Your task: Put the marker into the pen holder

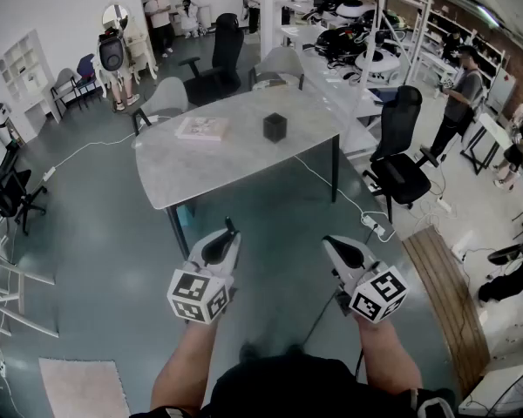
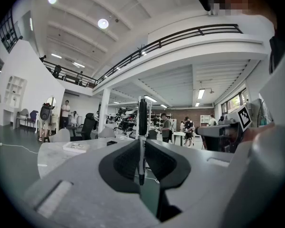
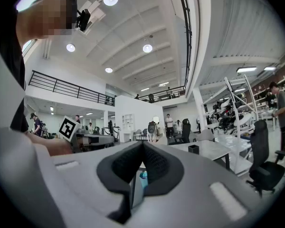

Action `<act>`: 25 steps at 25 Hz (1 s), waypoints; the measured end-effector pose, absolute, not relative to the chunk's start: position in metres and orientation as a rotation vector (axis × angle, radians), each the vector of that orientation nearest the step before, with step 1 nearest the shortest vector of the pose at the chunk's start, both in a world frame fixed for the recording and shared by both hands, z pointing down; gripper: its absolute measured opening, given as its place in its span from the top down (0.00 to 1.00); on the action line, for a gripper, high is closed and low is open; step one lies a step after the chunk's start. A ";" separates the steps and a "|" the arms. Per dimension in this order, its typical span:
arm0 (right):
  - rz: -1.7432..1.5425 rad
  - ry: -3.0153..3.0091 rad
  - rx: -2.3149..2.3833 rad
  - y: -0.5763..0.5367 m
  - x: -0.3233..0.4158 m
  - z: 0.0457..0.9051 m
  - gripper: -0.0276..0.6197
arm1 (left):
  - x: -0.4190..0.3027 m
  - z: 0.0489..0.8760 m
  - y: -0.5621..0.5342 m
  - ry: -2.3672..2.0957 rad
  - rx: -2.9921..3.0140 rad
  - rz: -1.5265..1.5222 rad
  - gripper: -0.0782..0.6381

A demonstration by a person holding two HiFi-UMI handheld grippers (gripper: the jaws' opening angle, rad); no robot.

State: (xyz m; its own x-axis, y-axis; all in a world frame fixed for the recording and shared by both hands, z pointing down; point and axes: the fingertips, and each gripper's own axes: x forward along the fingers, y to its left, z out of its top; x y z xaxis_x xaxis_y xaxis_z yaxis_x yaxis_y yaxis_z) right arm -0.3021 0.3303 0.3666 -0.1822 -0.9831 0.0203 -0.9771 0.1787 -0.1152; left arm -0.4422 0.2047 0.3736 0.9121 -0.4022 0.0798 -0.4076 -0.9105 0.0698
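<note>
Well ahead of both hand-held grippers stands the bench [image 1: 235, 159], with open floor between it and the person, so the whole approach is yet to be made. A white cable [image 1: 331, 185] runs across the floor ahead of the right hand-held gripper [image 1: 336, 246], beside the bench's near corner. It could catch a foot or draw the eye away on the walk in.

The right hand-held gripper has its jaws together with nothing between them. It can steady nothing unless it is brought forward and opened.

The left hand-held gripper [image 2: 141, 145] is clamped on the marker [image 2: 142, 122], which stands upright between the jaws, part above them and part below. The grip looks like a narrow pinch on a smooth round barrel, so I judge it could swivel or creep downward if the gripper is jolted or tipped.

A flat book [image 1: 201, 129] lies on the bench ahead and a little left of the left hand-held gripper, and should not interfere.

The pen holder [image 1: 275, 127] sits far ahead, between the lines of the two grippers. It is a small dark cup and probably light. A marker arriving tilted or off-centre may strike its rim, then shove or topple it instead of dropping in. Releasing too high could make the marker bounce out.
</note>
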 end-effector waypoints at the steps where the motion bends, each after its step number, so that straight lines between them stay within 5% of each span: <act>1: -0.155 2.366 -1.970 0.330 -0.302 0.366 0.95 | -0.441 0.374 0.205 -0.634 2.988 0.097 0.83; 25: -0.333 2.305 -1.888 0.393 -0.241 0.395 0.95 | -0.372 0.386 0.264 -0.605 2.985 0.139 0.83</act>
